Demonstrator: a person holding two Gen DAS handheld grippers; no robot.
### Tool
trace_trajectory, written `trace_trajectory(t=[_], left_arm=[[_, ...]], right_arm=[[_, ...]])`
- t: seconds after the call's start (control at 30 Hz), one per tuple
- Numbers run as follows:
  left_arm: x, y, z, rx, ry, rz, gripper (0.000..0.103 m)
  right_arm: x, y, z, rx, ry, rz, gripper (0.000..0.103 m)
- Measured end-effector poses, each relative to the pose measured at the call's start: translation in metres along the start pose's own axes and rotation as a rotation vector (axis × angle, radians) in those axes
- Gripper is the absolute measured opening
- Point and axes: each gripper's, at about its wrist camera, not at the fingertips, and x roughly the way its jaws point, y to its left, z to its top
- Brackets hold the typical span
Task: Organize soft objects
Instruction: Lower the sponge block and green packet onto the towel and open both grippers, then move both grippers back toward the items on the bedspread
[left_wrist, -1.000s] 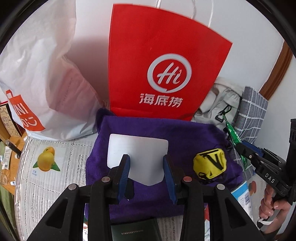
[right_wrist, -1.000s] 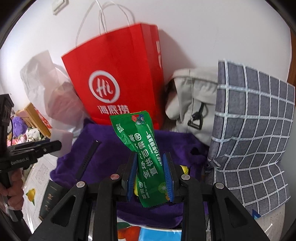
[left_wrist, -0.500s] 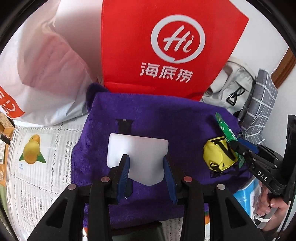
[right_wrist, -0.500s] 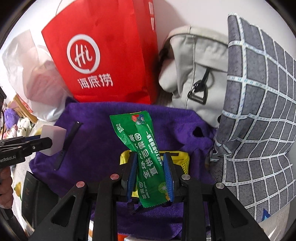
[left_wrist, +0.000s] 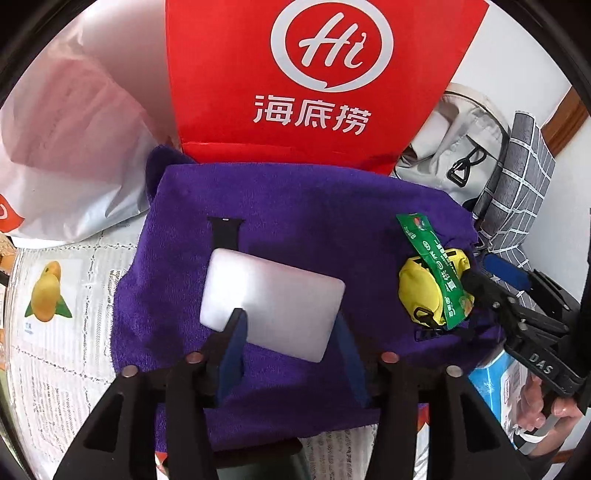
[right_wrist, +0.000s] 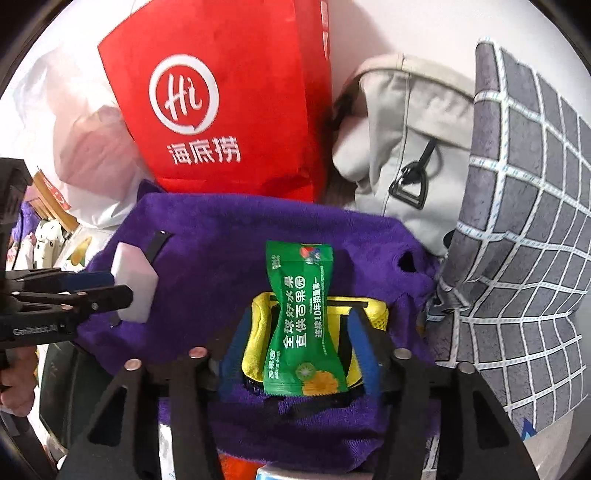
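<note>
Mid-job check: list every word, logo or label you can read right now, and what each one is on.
"Hi" and "海底捞": red paper bag.
"全球好水果 直供百果园": green snack packet; its smaller print is unreadable.
"DAS": right gripper body.
Left gripper body lettering: blurred.
Newspaper print: too small.

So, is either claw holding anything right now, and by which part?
Nothing is held. Both pairs of jaws have just been opening: the white foam block lies loose inside the left claw, the green packet inside the right claw.
</note>
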Motion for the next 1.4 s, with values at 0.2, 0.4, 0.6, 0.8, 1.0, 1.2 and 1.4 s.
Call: trace_trajectory(t=[0.2, 0.4, 0.6, 0.8, 1.0, 1.2, 1.4], left_arm=[[-0.029, -0.008, -0.004, 0.015, -0.073, 0.011, 0.066], [-0.064, -0.021, -0.020, 0.031, -0.132, 0.013, 0.066], [-0.094, -0.027, -0.070, 0.060, -0.125, 0.022, 0.066], [-0.120, -0.019, -0.124, 0.025, -0.108, -0.001, 0.066], [-0.141, -0.019, -0.171, 0.013, -0.122, 0.009, 0.066], [-0.145, -0.017, -0.205, 0.009, -0.102, 0.011, 0.066], [-0.145, -0.002, -0.233, -0.040, -0.090, -0.005, 0.066]], right_arm=[[-0.034, 0.001, -0.008, 0.007, -0.060, 0.026, 0.057], [-0.094, -0.004, -0.038, 0.001, -0.128, 0.016, 0.057], [-0.139, -0.010, -0.093, 0.021, -0.131, 0.004, 0.057], [-0.161, 0.001, -0.164, 0.014, -0.095, 0.037, 0.057], [-0.164, 0.030, -0.226, -0.077, -0.059, 0.057, 0.057], [-0.153, 0.043, -0.252, -0.150, -0.079, 0.040, 0.057], [-0.135, 0.060, -0.258, -0.253, -0.040, 0.020, 0.057]])
